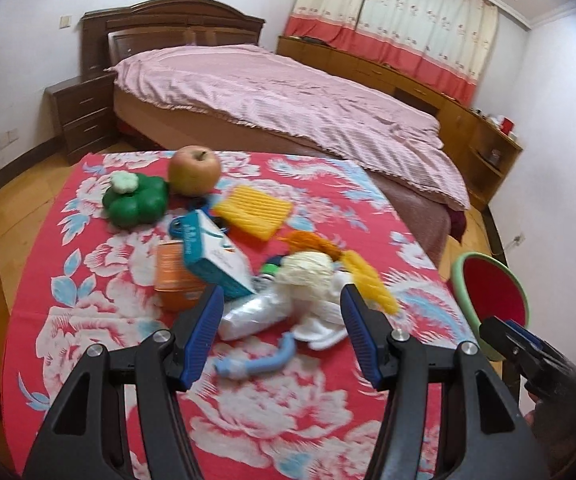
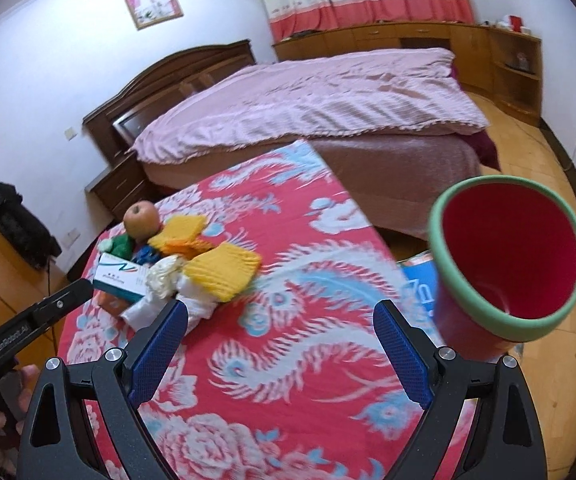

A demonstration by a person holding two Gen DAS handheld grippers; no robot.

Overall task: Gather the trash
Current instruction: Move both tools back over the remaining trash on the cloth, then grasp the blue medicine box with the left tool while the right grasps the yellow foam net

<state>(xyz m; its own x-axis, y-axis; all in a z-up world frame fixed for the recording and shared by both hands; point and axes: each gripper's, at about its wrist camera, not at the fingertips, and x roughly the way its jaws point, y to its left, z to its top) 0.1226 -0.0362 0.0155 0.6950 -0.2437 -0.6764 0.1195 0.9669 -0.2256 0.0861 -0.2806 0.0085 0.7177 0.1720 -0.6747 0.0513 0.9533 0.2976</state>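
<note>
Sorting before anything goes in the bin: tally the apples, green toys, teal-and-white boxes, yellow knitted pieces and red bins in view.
apple: 1
green toy: 1
teal-and-white box: 1
yellow knitted pieces: 2
red bin: 1
Total: 6

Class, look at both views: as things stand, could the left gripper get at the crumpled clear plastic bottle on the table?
Probably yes. The left gripper is open, and the plastic bottle lies just ahead of it, uncovered on the near side, though a teal box crowds its far end.

orange box half hidden under carton.
</note>
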